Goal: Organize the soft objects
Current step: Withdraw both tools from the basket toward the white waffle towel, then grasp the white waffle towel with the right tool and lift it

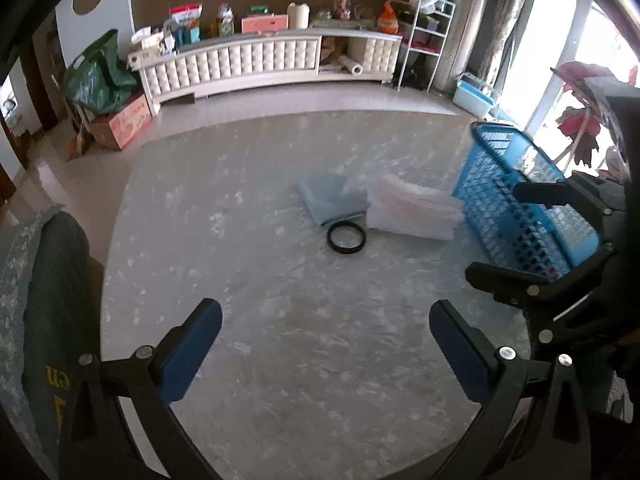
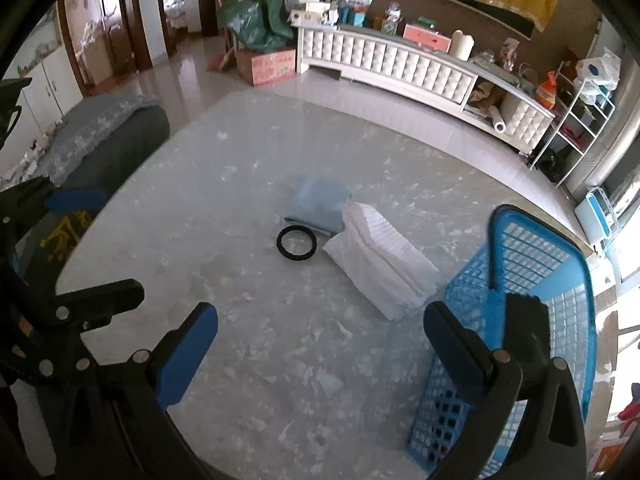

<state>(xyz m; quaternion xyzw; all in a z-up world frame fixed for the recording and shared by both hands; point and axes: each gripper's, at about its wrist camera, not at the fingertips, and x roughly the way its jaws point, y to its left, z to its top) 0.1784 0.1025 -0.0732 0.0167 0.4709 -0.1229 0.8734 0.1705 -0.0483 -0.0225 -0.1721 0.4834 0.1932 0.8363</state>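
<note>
Marbled grey-white and glossy, the round table [image 1: 320, 360] carries everything, with a long white tufted TV cabinet [image 1: 264, 62] standing on the tiled floor beyond its far edge. Near the table's middle lies a folded pale blue cloth [image 1: 332, 198], and just beside it, toward the right edge, rests a white pack of folded soft sheets in clear wrap [image 1: 414, 210]; the two look to be touching or almost so. A black ring [image 1: 346, 237] lies flat on the near side of the cloth, touching or barely overlapping its near corner. At the table's right edge stands a blue lattice plastic basket [image 1: 516, 216], close to the white pack. The left gripper [image 1: 325, 348] hovers over the near edge with its blue-padded fingers spread wide and nothing between them. The right gripper [image 2: 320, 350] is likewise spread and empty, its right finger just in front of the basket wall.
</note>
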